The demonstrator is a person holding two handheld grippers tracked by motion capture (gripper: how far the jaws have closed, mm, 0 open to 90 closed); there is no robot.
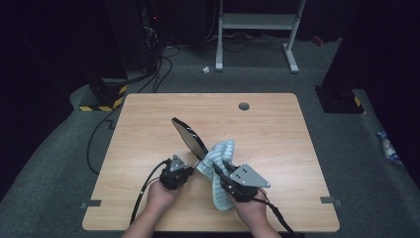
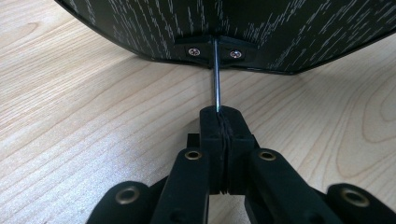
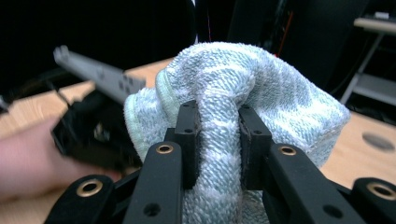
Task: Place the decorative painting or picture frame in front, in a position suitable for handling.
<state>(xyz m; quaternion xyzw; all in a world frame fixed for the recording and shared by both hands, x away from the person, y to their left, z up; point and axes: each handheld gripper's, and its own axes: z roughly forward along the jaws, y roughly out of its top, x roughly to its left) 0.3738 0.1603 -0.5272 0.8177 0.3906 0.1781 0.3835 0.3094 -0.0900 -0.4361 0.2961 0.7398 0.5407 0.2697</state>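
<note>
The left gripper [image 1: 185, 166] pinches the mirror's [image 1: 189, 136] thin metal stem, holding it tilted up-left, while the right gripper [image 1: 224, 171], clamped on the towel [image 1: 220, 153], sits just right of its face.

Wooden table [image 1: 277, 148] with grey cable hole [image 1: 243, 105], white metal stand [image 1: 257, 29], black-and-yellow striped base [image 1: 101, 99]

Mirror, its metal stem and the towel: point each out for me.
Mirror [image 1: 189, 136]: high view, middle of its dark oval face.
Stem [image 2: 215, 79]: left gripper view, bare metal between mirror back and jaws.
Towel [image 3: 224, 79]: right gripper view, bunched top above the jaws.
</note>
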